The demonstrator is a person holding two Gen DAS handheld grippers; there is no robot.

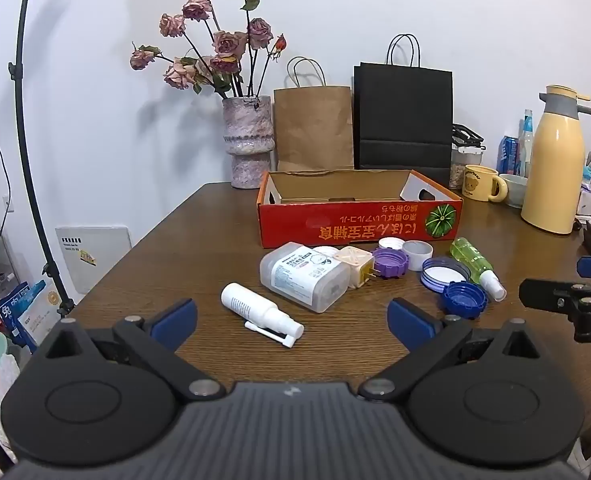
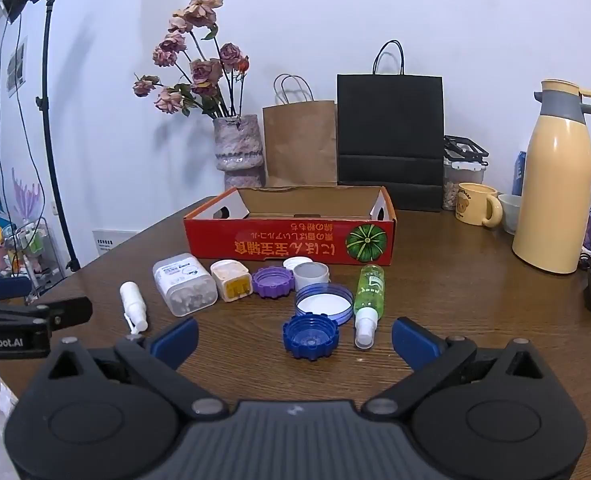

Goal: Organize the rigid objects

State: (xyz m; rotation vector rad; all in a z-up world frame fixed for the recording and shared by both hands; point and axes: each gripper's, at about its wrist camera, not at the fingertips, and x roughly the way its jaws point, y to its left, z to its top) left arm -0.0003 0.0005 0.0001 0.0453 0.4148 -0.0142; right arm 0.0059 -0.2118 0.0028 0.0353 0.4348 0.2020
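An empty red cardboard box [image 1: 359,224] [image 2: 291,242] stands on the wooden table. In front of it lie a white spray bottle [image 1: 259,314] [image 2: 133,306], a clear plastic container [image 1: 303,276] [image 2: 183,284], a cream plug adapter [image 1: 355,266] [image 2: 230,280], a purple cap [image 1: 390,262] [image 2: 273,282], a grey-white cap [image 2: 310,274], a wide blue-rimmed lid [image 1: 445,274] [image 2: 324,304], a dark blue cap [image 1: 463,300] [image 2: 310,336] and a green spray bottle [image 1: 475,266] [image 2: 369,296]. My left gripper [image 1: 291,322] is open and empty, near the white spray bottle. My right gripper [image 2: 295,338] is open and empty, around the dark blue cap's near side.
A vase of dried roses [image 1: 247,140], a brown paper bag [image 1: 313,128] and a black bag [image 1: 403,120] stand behind the box. A yellow thermos [image 2: 555,188], a yellow mug [image 2: 475,204] and clutter sit at the right. A light stand [image 1: 35,168] is left of the table.
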